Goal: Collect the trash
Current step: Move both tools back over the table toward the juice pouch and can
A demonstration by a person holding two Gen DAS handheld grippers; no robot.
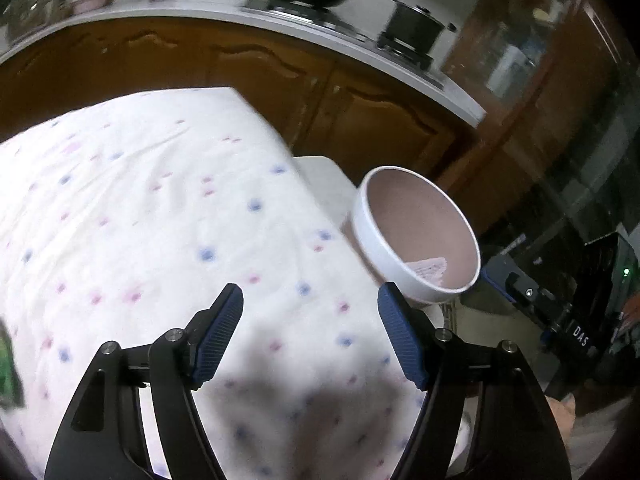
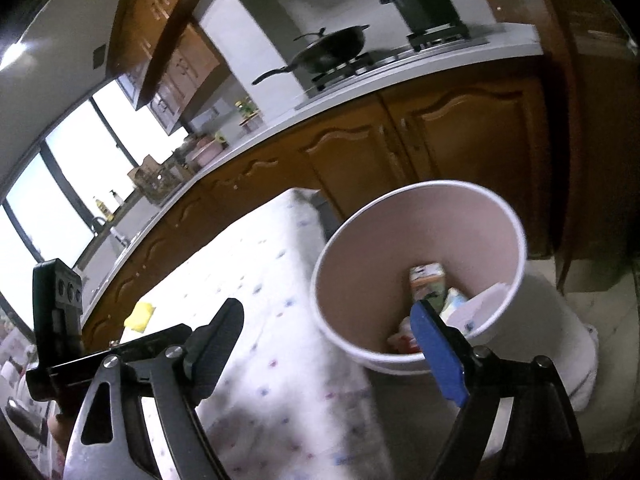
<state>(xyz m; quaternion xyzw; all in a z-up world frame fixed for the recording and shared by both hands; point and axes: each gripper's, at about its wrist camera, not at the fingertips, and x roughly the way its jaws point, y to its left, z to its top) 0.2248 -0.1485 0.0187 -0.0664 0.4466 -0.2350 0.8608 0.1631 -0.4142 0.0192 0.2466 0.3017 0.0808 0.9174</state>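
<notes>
The left claw (image 1: 310, 308) is spread wide and holds nothing; it hangs above the table (image 1: 160, 208), which is covered with a white cloth with pink and blue dots. Its right finger is near the rim of the white trash bin (image 1: 384, 252), which stands just beside the table edge. The right claw (image 2: 328, 320) is also spread wide with nothing between its fingers, and its blue pad (image 2: 438, 354) stands in front of the near rim of the bin. Inside the bin lies the collected trash (image 2: 430, 286): a small carton and some papers and wrappers. A yellow object (image 2: 140, 314) lies on the table farther back. Behind, a wok (image 2: 332, 52) and a pot (image 2: 426, 2) stand on the stove.
</notes>
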